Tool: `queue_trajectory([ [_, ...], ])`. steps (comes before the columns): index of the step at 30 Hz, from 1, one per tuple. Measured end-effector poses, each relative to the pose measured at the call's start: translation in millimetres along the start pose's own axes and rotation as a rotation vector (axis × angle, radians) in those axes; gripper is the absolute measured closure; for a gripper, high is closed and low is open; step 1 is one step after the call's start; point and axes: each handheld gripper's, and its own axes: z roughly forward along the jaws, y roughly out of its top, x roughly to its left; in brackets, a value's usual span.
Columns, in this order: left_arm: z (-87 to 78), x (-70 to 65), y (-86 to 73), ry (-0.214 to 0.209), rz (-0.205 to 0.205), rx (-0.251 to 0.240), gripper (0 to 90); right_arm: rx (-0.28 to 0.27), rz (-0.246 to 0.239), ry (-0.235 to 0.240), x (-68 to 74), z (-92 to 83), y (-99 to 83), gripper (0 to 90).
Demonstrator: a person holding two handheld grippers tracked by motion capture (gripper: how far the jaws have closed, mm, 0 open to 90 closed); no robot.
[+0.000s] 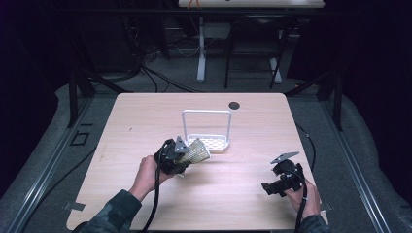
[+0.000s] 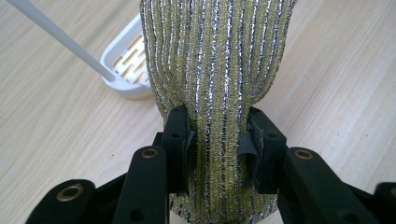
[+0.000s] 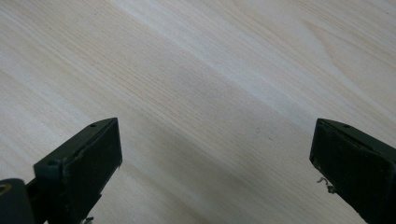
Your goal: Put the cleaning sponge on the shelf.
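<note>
Pale wood-grain table under dim light, with a dark floor, cables and desk legs beyond its far edge. At the left tongs the two black jaws are seen closed on a soft knitted scouring pad of gold and silver metallic thread, which is pinched at its narrow near end and fans wider beyond the jaws; in the high view the same pad is carried just above the table by the left tongs, close to the near left corner of a white slotted plastic tray with a tall wire hoop handle. Whether pad and tray touch cannot be told. The right tongs are held with jaws wide apart over bare wood, nothing between them, and are seen well apart from the tray at the table's right. A small dark round disc lies near the far edge. The pad is judged light, limp and compressible, its rough mesh unlikely to slip; it is best gripped across a gathered end, as shown, since a loose edge would be expected to fold or sag.
</note>
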Motion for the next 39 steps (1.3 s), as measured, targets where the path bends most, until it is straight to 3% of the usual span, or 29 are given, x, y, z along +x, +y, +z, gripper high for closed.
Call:
queue_trajectory([
  [8, 5.9, -1.9, 8.7, 0.005, -0.007, 0.001, 64.8, -0.008, 0.000, -0.001, 1.0, -1.3, -0.3, 1.8],
  [25, 23.9, 0.0, 31.0, -0.003, -0.063, -0.008, 64.8, -0.021, -0.007, -0.013, 0.2, -3.5, -0.8, 2.5],
  [39, 37.9, 6.1, 48.9, 0.043, -0.105, 0.001, 64.8, -0.018, 0.001, -0.002, -0.4, -3.8, -1.2, 2.9],
])
